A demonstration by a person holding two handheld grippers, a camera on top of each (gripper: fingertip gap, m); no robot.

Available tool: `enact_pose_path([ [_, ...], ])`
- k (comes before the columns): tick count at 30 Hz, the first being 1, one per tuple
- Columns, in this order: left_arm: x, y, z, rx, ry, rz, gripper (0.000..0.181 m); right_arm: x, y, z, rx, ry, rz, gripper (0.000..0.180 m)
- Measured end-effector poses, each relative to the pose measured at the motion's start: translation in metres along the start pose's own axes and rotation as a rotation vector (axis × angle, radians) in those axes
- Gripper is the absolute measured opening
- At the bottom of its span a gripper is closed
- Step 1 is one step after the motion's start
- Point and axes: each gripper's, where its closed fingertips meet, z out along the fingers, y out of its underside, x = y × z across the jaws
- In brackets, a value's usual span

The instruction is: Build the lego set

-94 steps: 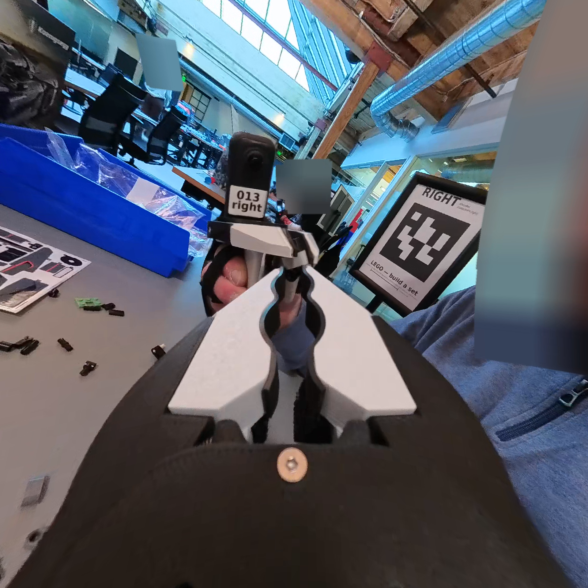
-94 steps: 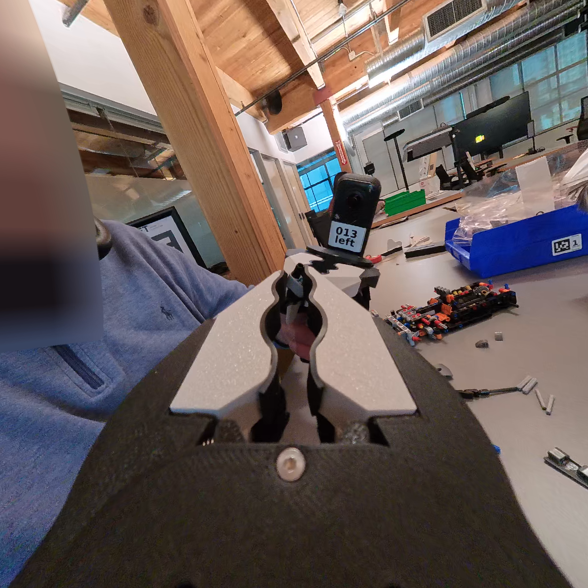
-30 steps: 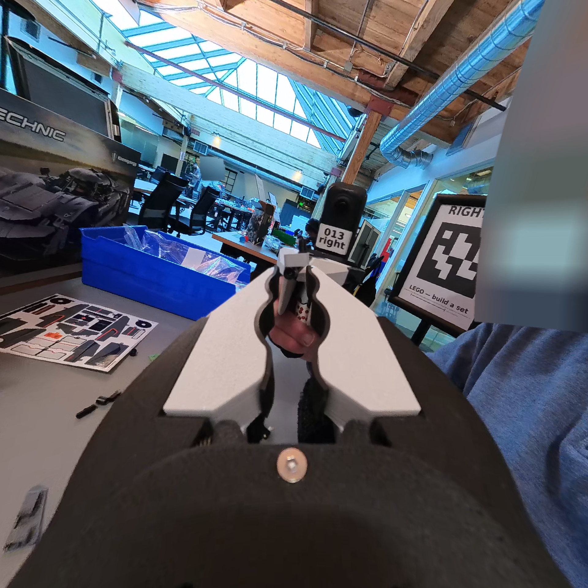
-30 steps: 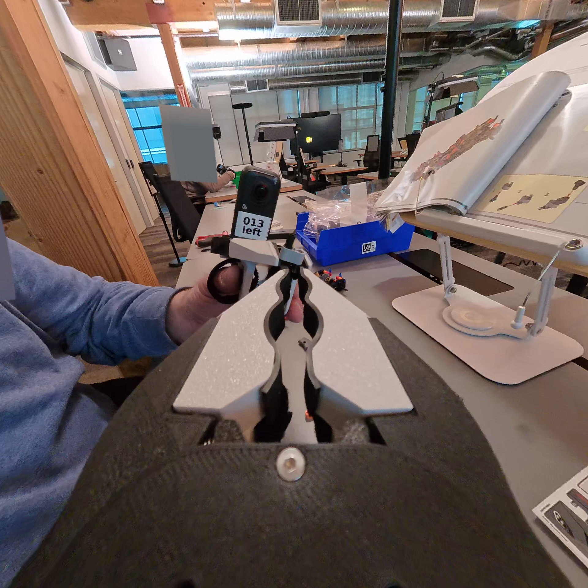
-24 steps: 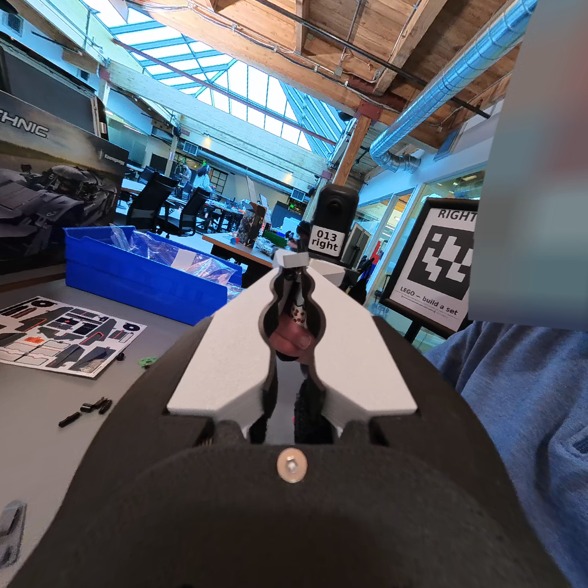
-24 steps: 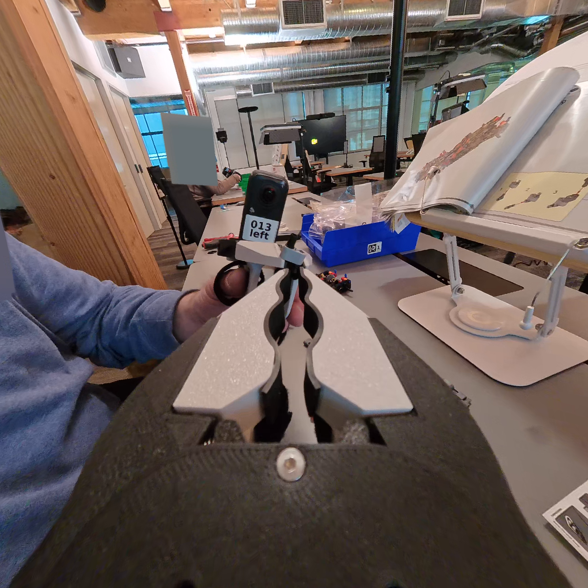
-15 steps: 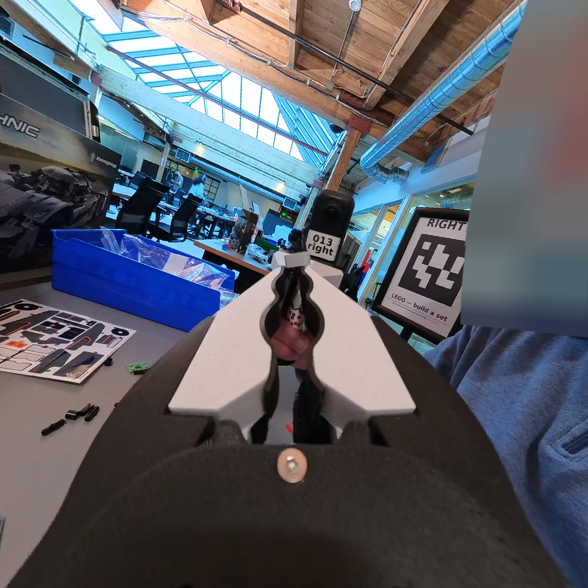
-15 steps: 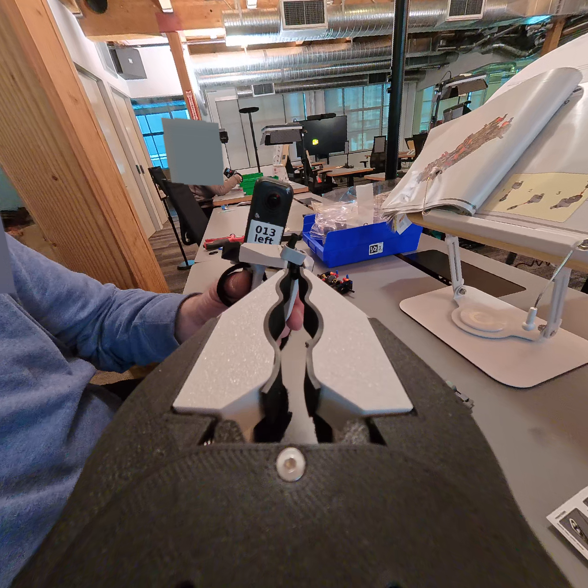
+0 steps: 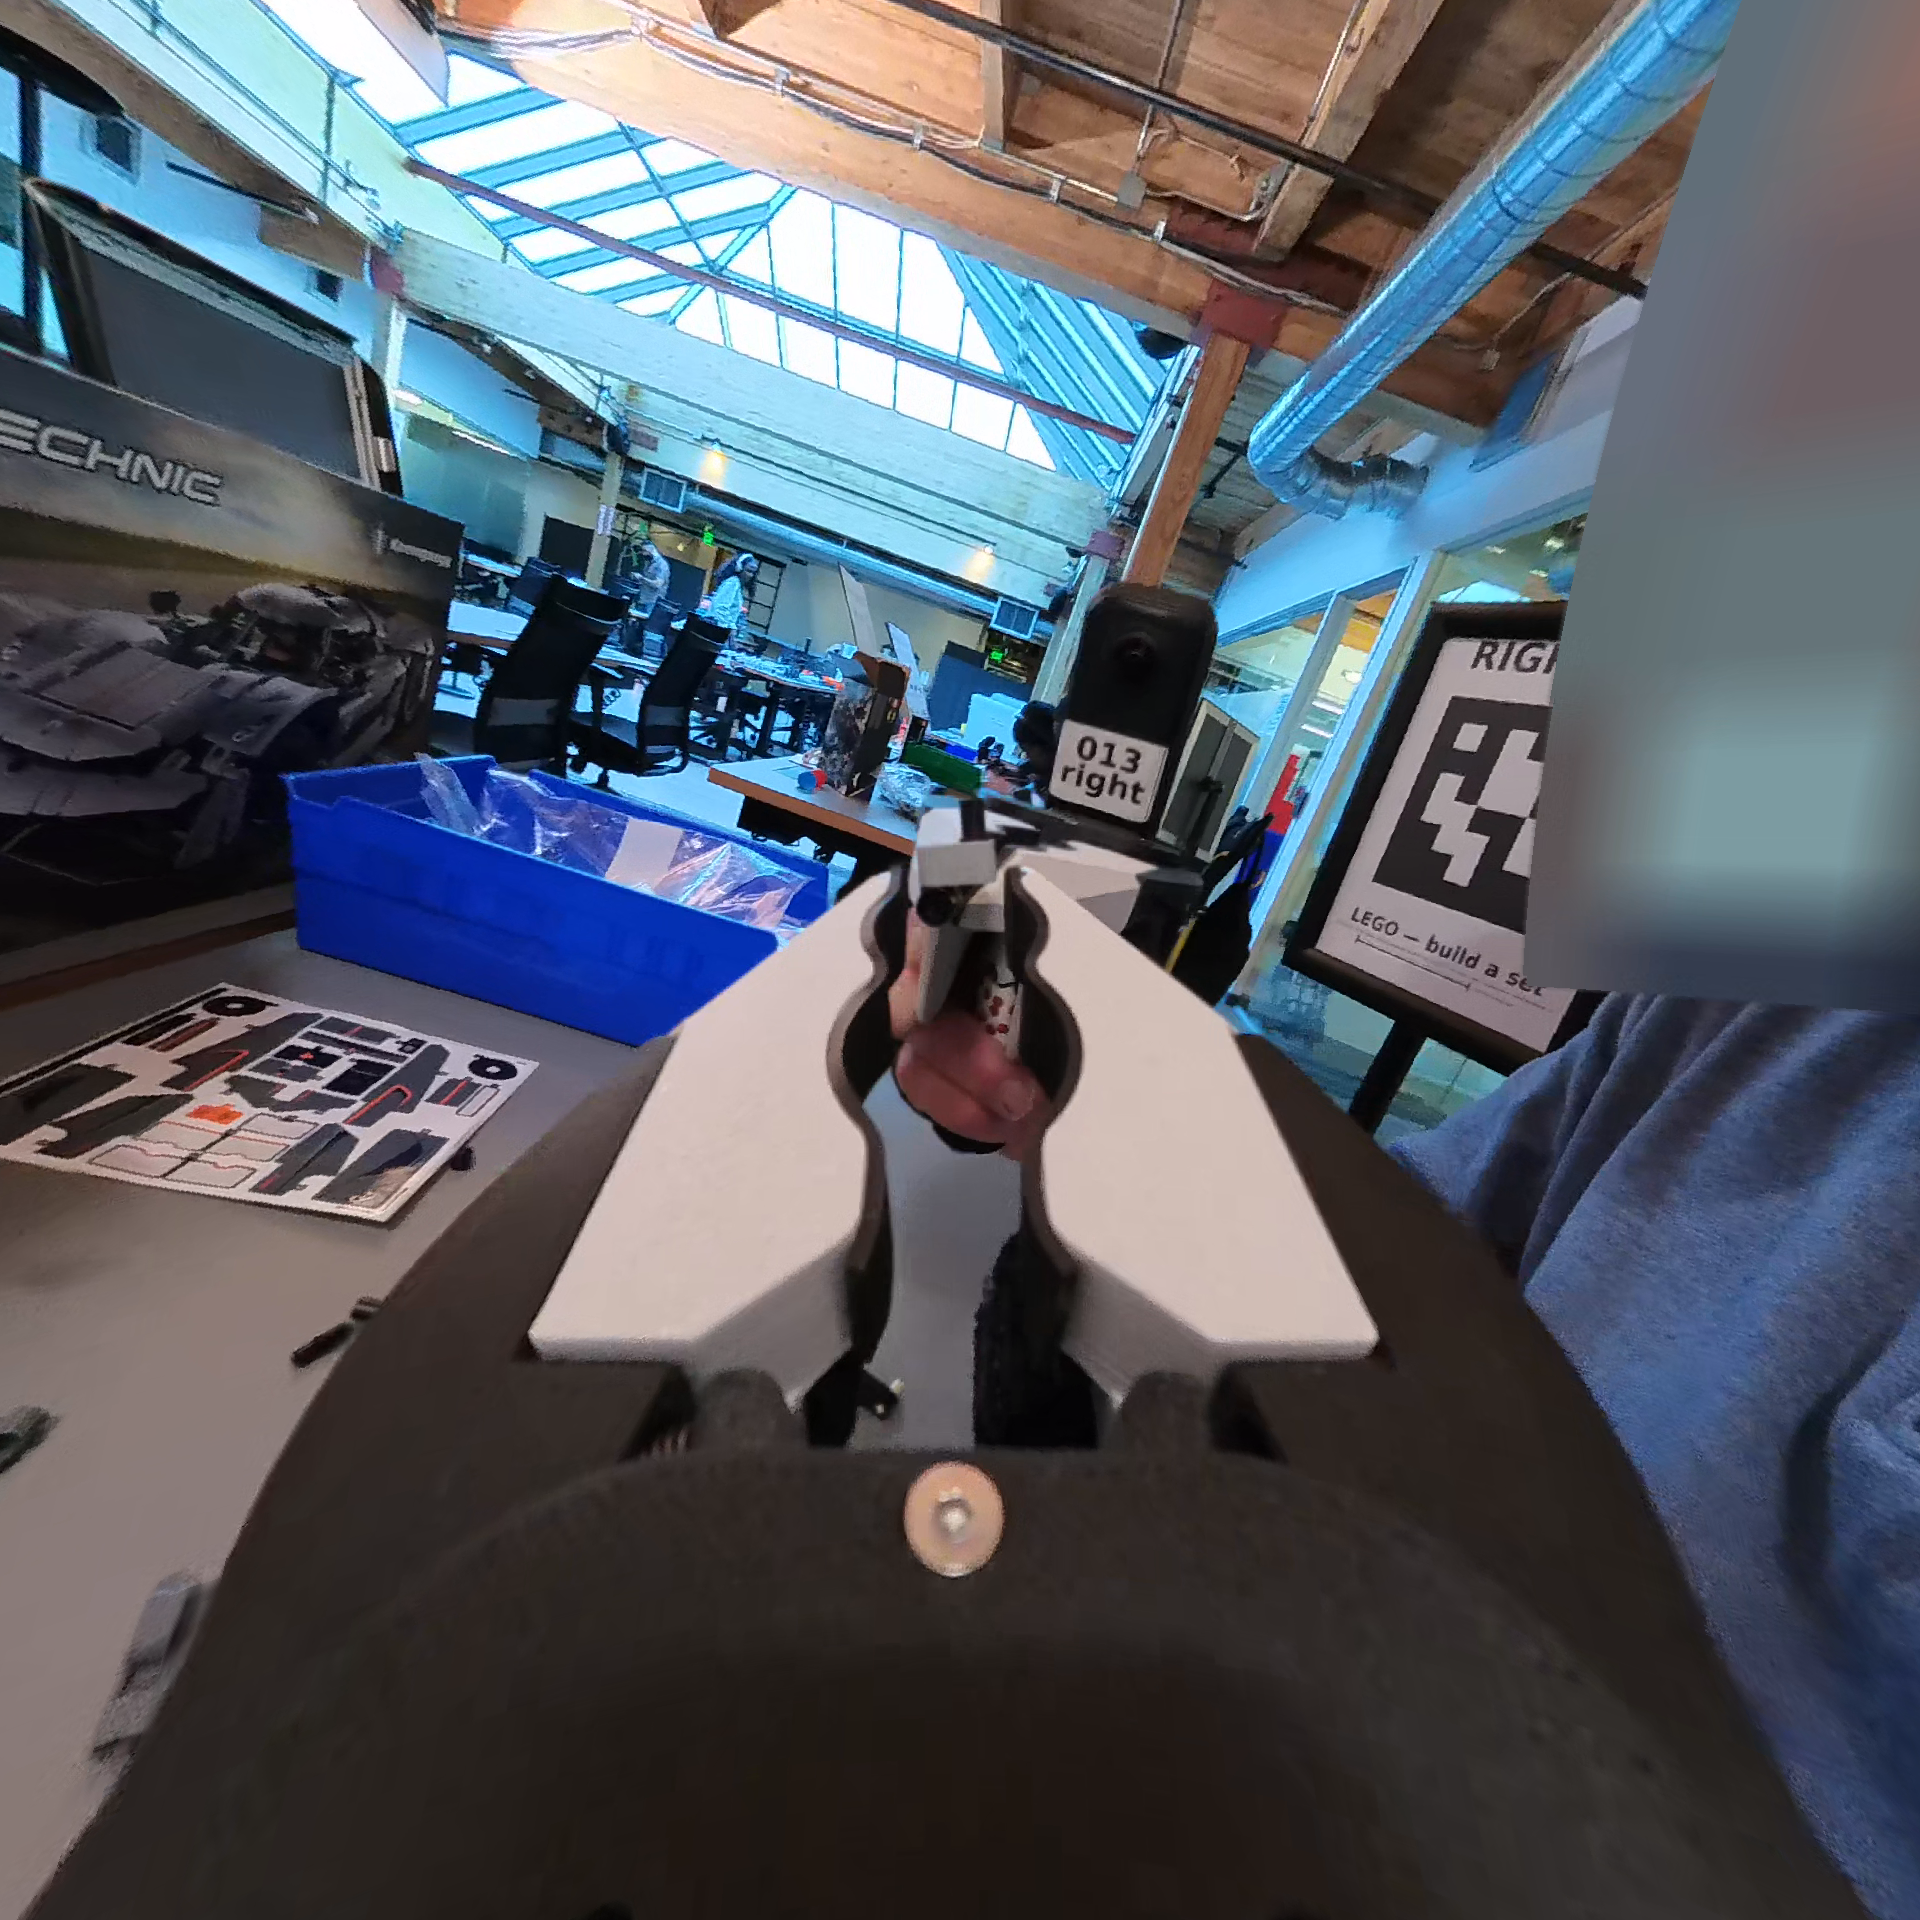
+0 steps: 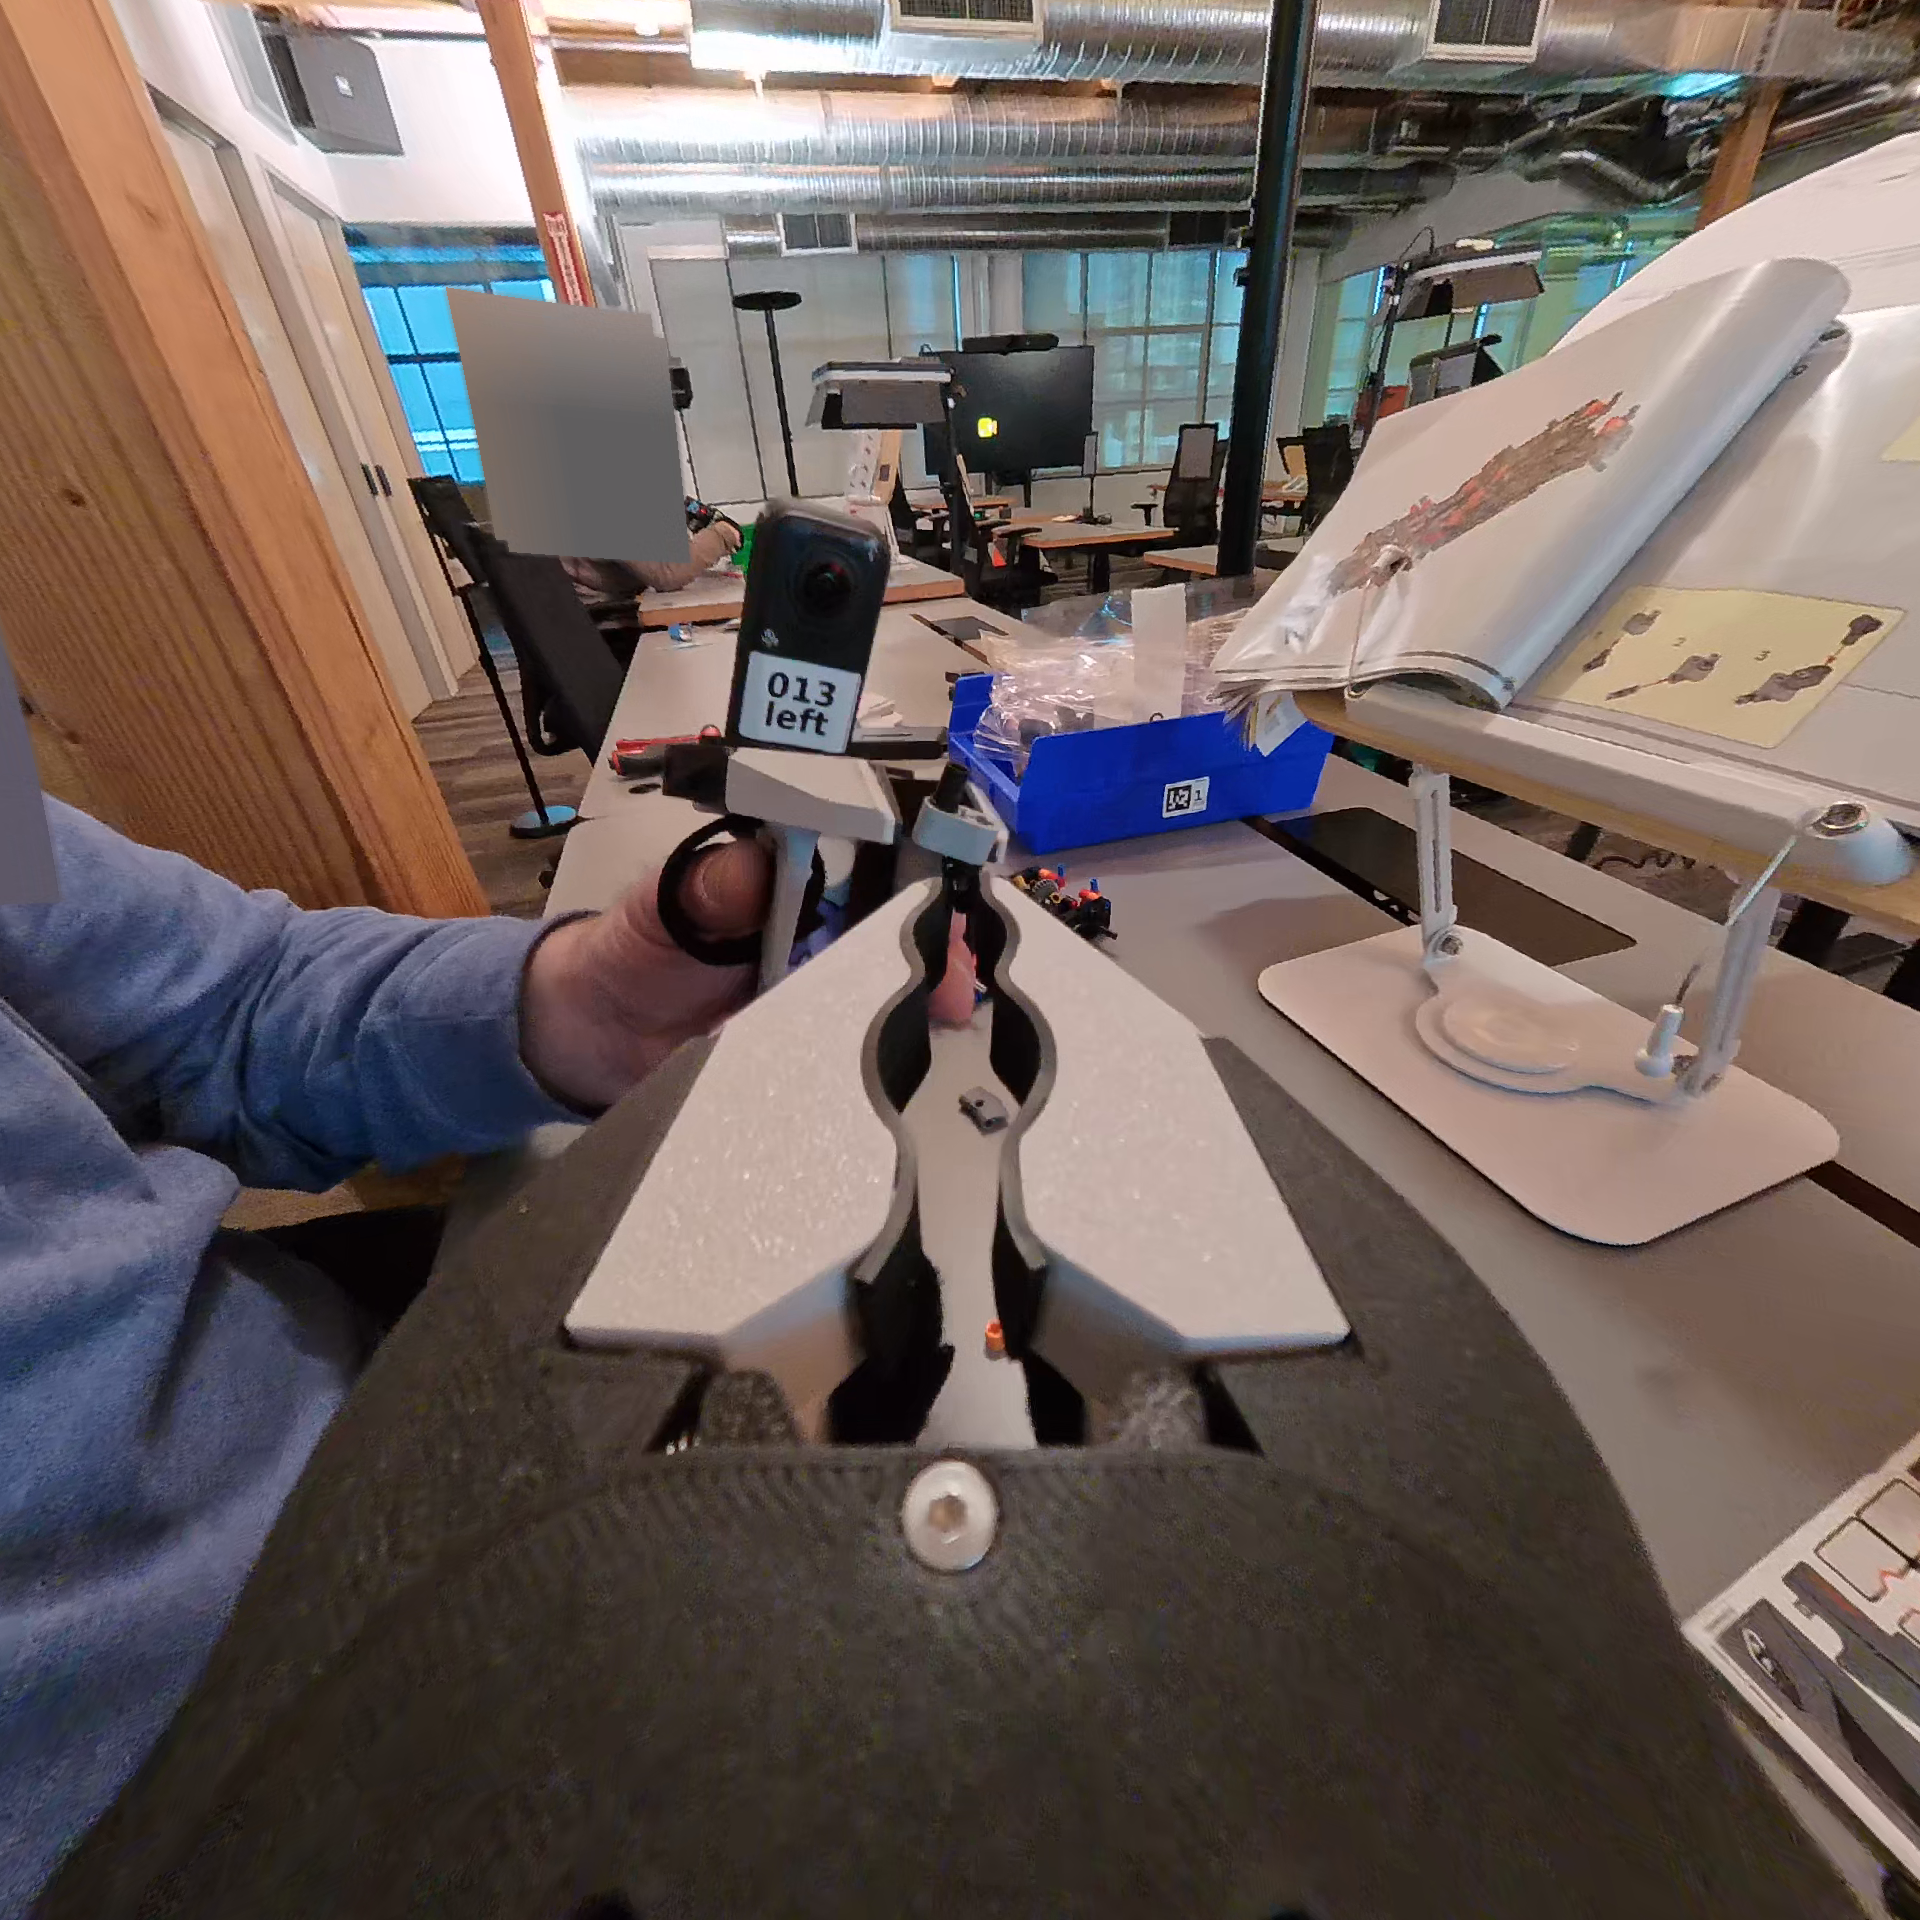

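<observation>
Both grippers are held up over the grey table (image 10: 1351,1351), tip to tip. My right gripper (image 10: 961,899) is shut on a thin black axle (image 10: 964,914) that sticks up between its tips. A small light grey connector (image 10: 958,831) sits on the axle's top. My left gripper (image 9: 956,883) is closed on that same grey connector (image 9: 951,857). The left gripper's body also shows in the right wrist view (image 10: 810,800), held by a hand. The right gripper's body shows in the left wrist view (image 9: 1101,873). A partly built model (image 10: 1070,899) lies on the table behind.
Blue bins of bagged parts (image 9: 520,904) (image 10: 1122,779). A sticker sheet (image 9: 260,1101), the set's box (image 9: 208,675), loose black pins (image 9: 332,1340). An open instruction book (image 10: 1558,540) on a white stand (image 10: 1538,1081). A framed marker sign (image 9: 1455,831). A small dark piece (image 10: 982,1107) lies on the table. My two grippers' fingertips are within a few centimetres of each other.
Both grippers stayed tip to tip while swinging away from the model toward the book stand. In the last half second the left gripper shifted left, and the grey connector now shows above the right tips.
</observation>
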Motion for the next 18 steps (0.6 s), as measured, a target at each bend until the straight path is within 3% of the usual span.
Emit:
enact_pose_path([
  [8,-0.001,0.021,-0.020,-0.293,-0.117,0.183,0.017,-0.013,0.030,-0.016,-0.147,0.033,-0.075,0.002],
  [12,0.009,0.061,-0.046,-0.583,-0.136,0.289,0.017,-0.027,0.063,-0.031,-0.239,0.046,-0.081,0.002],
  [18,0.020,0.140,-0.073,-0.849,-0.151,0.345,0.019,-0.045,0.103,-0.042,-0.291,0.022,-0.021,0.002],
])
